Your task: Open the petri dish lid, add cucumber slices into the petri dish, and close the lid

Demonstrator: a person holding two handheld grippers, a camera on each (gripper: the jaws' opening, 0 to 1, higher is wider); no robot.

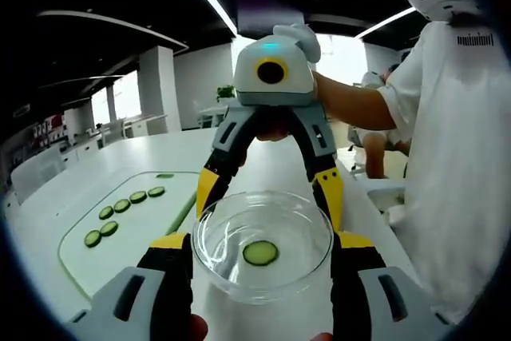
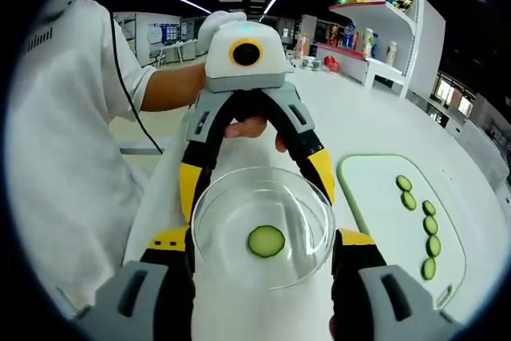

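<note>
In the left gripper view, the left gripper is seen with its yellow-tipped jaws spread wide on either side of the petri dish. The jaw tips stand at the glass rim, one on each flank; whether they press on it or merely lie against it cannot be told. One cucumber slice lies flat on the bottom of the dish, between the jaws. Directly beyond the dish the right gripper is seen facing back, its jaws also spread to the width of the dish and reaching down to its far rim, held by a hand on a bare forearm. Left of the jaws, a pale green cutting board lies on the white table, and on it is a row of cucumber slices, well apart from the dish. To the right a person in a white shirt is seen.

In the right gripper view, the right gripper is seen equally wide open, the dish set between its jaw tips and the single slice inside it. The left gripper is met opposite, across the dish. The cutting board and its slices lie to the right of the jaws, and a shelf unit stands farther off.
</note>
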